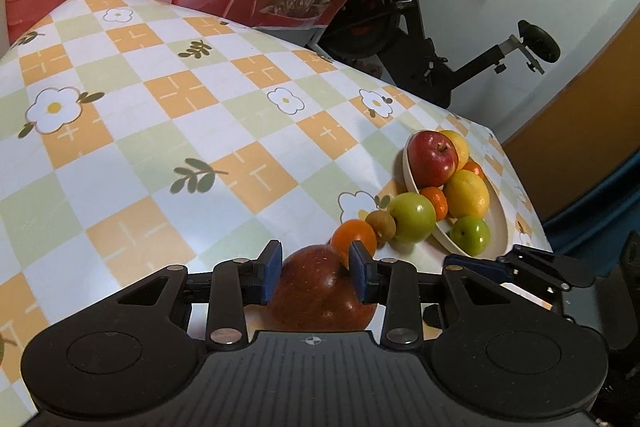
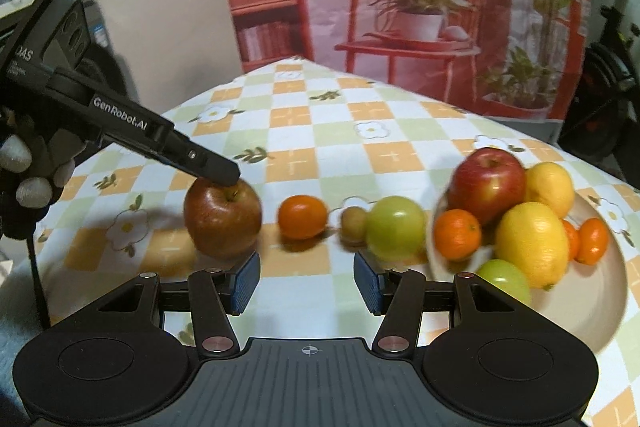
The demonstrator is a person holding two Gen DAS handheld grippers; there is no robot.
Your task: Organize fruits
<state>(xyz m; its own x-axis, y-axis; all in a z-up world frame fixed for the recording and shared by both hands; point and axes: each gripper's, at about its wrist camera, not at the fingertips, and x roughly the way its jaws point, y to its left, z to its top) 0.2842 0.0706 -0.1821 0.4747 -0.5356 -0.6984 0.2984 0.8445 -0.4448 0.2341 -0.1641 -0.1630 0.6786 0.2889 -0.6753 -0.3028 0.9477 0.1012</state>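
Left wrist view: the left hand-held gripper [image 1: 316, 273] has its blue pads pressed on a dark red apple [image 1: 320, 293] resting on the checked worktop [image 1: 160, 131], first in a row with a mandarin [image 1: 354, 237], kiwi [image 1: 381, 224] and green apple [image 1: 412, 217] leading to the white plate [image 1: 498, 213].

Right wrist view: the right hand-held gripper [image 2: 306, 281] stands partly open with nothing between its pads, above the worktop near that row of fruit.

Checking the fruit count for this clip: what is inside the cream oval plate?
The cream oval plate holds a red apple, two yellow lemons, a green apple and small oranges. Anything beneath the pile is covered.
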